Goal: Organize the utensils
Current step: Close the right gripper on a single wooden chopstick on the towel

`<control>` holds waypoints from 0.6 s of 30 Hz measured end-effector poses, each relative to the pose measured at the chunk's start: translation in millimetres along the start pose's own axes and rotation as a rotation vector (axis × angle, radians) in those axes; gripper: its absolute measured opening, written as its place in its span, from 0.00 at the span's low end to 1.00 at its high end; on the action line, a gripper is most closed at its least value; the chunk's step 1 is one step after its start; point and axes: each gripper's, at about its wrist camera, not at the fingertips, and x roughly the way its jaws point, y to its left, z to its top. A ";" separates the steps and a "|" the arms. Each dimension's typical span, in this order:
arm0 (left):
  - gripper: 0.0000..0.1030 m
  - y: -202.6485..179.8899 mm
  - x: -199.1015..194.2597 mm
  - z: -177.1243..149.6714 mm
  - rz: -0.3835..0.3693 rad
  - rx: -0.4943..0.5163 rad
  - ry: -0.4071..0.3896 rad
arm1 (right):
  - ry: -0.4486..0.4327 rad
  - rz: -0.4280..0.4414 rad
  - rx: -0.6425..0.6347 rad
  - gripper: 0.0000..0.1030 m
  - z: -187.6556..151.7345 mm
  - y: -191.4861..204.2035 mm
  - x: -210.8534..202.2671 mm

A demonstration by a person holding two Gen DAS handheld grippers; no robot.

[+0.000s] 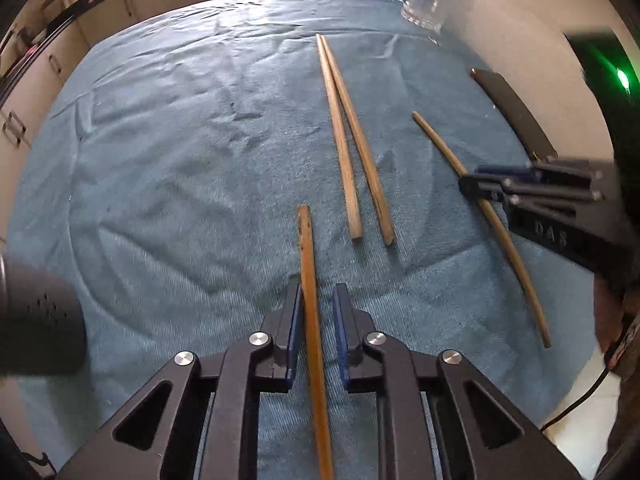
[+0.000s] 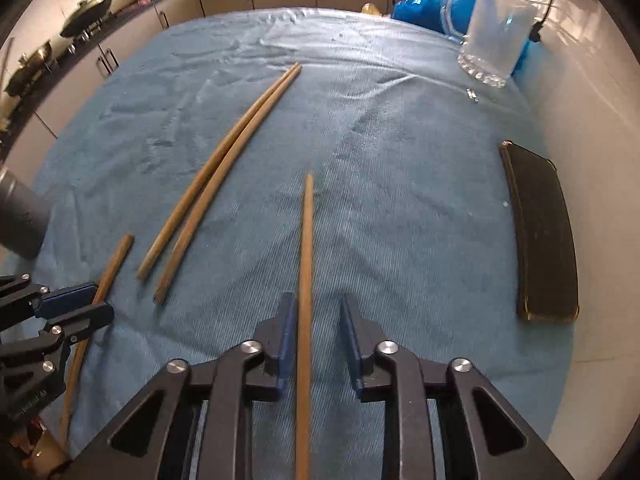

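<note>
Pickup step. Left gripper (image 1: 316, 300) jaws spread astride one chopstick (image 1: 310, 280); right gripper (image 2: 314, 312) likewise, second chopstick (image 2: 306, 260) between jaws (neither pinched). Next: close, lift toward glass mug (image 2: 494, 36).

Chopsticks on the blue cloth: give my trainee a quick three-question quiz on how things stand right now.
1. True or false: each gripper has one chopstick lying between its open fingers.
2. How many chopsticks lie paired side by side, untouched, in the middle of the cloth?
3. Which object stands at the far right corner? A) glass mug B) black case C) grey cup

Key:
1. True: the left gripper straddles one chopstick, the right gripper another; neither is clamped.
2. Two, the pair.
3. A, the glass mug; the black case lies flat, nearer on the right.
</note>
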 end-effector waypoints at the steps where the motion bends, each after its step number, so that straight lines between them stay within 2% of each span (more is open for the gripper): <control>1: 0.14 1.0 0.8 1.6 -0.004 0.003 0.008 | 0.022 -0.009 -0.010 0.20 6.3 1.1 2.3; 7: 0.14 -1.0 4.5 6.6 -0.004 0.057 0.044 | 0.128 -0.017 -0.004 0.20 30.1 5.6 12.5; 9: 0.14 -6.3 5.7 8.5 0.002 0.085 0.050 | 0.131 -0.016 0.011 0.19 34.7 5.8 13.7; 11: 0.13 -5.2 6.7 9.9 -0.012 0.084 0.041 | 0.103 -0.019 0.011 0.07 37.2 8.6 14.5; 12: 0.07 -2.7 6.3 9.1 -0.012 0.072 0.025 | 0.086 -0.032 0.008 0.07 36.0 10.6 14.3; 16: 0.06 5.9 -4.2 -3.0 -0.017 0.026 -0.053 | -0.002 -0.024 0.024 0.07 23.0 14.5 6.1; 18: 0.06 10.7 -20.0 -12.1 -0.028 -0.001 -0.110 | -0.055 0.021 0.048 0.06 15.6 10.4 -4.8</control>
